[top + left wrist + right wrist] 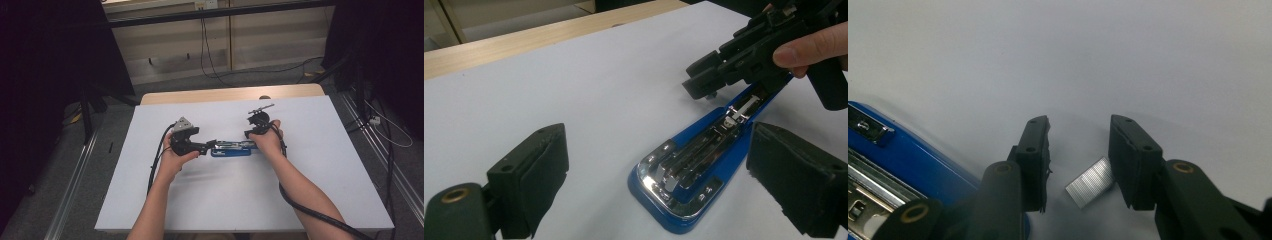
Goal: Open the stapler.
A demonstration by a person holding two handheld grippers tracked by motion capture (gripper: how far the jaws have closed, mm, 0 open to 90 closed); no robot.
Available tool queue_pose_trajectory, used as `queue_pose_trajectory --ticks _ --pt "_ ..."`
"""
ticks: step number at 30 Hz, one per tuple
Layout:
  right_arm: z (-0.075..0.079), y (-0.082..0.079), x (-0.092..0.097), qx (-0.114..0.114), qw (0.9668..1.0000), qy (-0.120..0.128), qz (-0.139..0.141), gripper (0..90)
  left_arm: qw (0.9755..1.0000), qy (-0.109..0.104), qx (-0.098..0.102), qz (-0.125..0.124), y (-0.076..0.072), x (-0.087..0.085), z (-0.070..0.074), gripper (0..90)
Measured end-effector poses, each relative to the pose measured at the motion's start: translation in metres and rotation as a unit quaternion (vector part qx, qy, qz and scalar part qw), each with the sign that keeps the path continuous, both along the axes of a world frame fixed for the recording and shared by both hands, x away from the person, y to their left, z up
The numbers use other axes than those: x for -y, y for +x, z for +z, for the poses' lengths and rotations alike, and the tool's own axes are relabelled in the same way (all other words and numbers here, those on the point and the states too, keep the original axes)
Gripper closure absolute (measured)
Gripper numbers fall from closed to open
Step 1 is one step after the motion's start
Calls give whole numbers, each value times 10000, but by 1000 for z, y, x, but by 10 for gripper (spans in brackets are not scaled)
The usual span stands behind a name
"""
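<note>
- The blue stapler (231,148) lies flat on the white table (310,175), near the middle, between the two hands, with its long side running left to right.
- In the left gripper view the stapler (696,165) is folded open, so its shiny metal staple track faces up along the blue base.
- The left tool (206,146) sits just at the stapler's left end, held low by the left hand (175,155).
- Its two black pads (544,175) stand wide apart, released; the stapler's end lies ahead of them and touches neither pad.
- The right tool (248,134) is at the stapler's right end, held by the right hand (268,141), pointing down at the table.
- In the right gripper view a small strip of staples (1091,182) lies on the table between the right tool's (1079,165) pads, just beside the blue stapler edge (908,155).
- One end of the strip meets the right-hand pad (1130,160); a gap remains to the other pad, so the strip is not clenched.
- A black cable (310,210) trails from the right tool along the forearm towards the near edge.
</note>
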State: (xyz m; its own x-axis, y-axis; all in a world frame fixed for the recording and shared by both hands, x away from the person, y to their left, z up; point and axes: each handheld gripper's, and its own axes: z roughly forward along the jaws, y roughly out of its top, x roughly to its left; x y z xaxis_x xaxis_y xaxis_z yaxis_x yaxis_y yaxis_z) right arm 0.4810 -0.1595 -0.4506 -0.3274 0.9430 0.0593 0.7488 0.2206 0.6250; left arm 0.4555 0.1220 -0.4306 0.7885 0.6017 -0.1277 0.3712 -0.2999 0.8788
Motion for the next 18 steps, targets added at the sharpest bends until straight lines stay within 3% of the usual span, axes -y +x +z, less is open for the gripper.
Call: queue_pose_trajectory --ticks 9,18 --pt "12 -1 9 -106 9998 -39 -134 595 10000 44 20 35 0 -2 1 101" --pt "11 -3 8 -329 9993 -39 -149 555 9999 28 79 59 0 -2 3 104"
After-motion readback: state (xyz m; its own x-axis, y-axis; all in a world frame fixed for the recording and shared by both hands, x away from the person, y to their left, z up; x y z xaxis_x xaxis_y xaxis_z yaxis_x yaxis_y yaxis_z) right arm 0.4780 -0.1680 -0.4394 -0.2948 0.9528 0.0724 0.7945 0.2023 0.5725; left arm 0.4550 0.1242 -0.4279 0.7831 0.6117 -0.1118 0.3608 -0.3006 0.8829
